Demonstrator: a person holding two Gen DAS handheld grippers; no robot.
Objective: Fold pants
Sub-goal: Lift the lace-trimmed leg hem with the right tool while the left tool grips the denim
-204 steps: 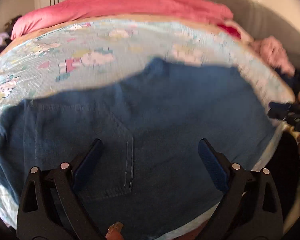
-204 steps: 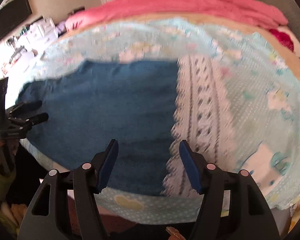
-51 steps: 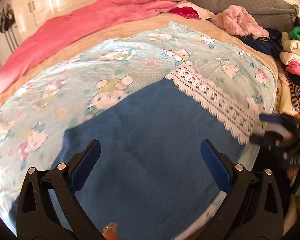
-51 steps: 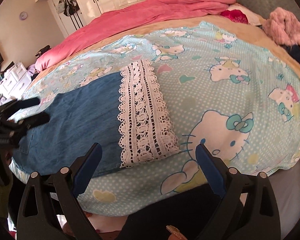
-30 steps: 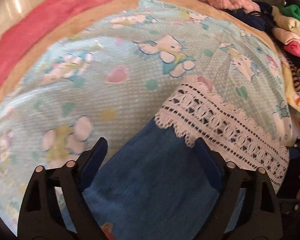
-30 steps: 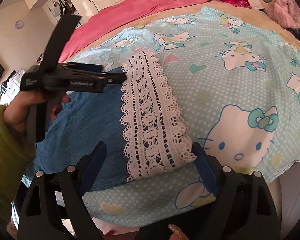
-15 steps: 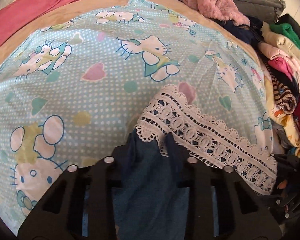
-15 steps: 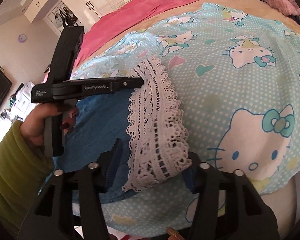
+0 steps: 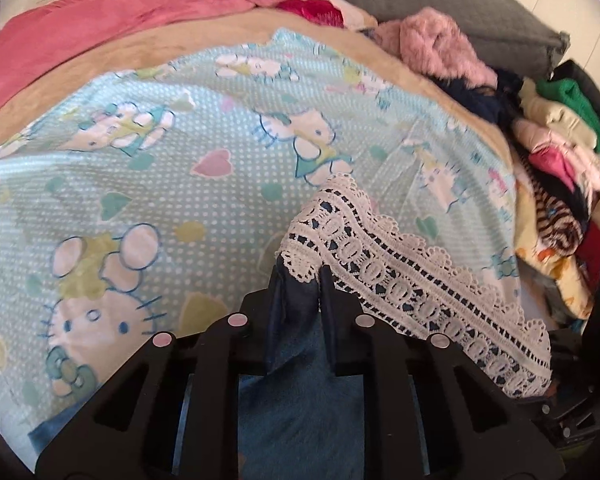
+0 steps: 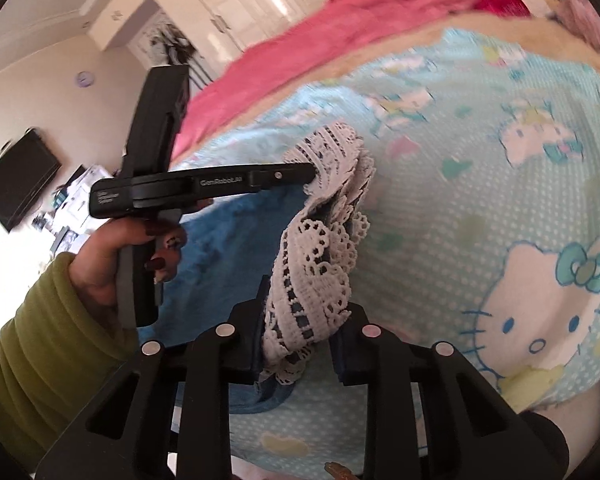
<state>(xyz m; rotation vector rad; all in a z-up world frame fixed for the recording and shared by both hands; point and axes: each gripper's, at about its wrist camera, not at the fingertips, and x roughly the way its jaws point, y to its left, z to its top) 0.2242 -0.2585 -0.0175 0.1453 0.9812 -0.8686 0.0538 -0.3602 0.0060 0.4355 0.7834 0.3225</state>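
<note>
On the bed's cartoon-cat sheet [image 9: 228,152], the pants [image 9: 300,400] lie spread, blue denim with a white lace hem [image 9: 400,280]. Left gripper [image 9: 300,284] is pinched tight on the hem's far corner, right gripper [image 10: 300,328] clamped on its near corner. Lace is bunched up between them, lifted off the sheet.

Both wrist views look closely across the bed, sharing the pants' lace hem [image 9: 400,276].

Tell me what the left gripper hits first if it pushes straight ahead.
The left gripper is already shut on the pants at the lace hem; beyond that, probably the Hello Kitty blanket, though depth is unclear.
</note>
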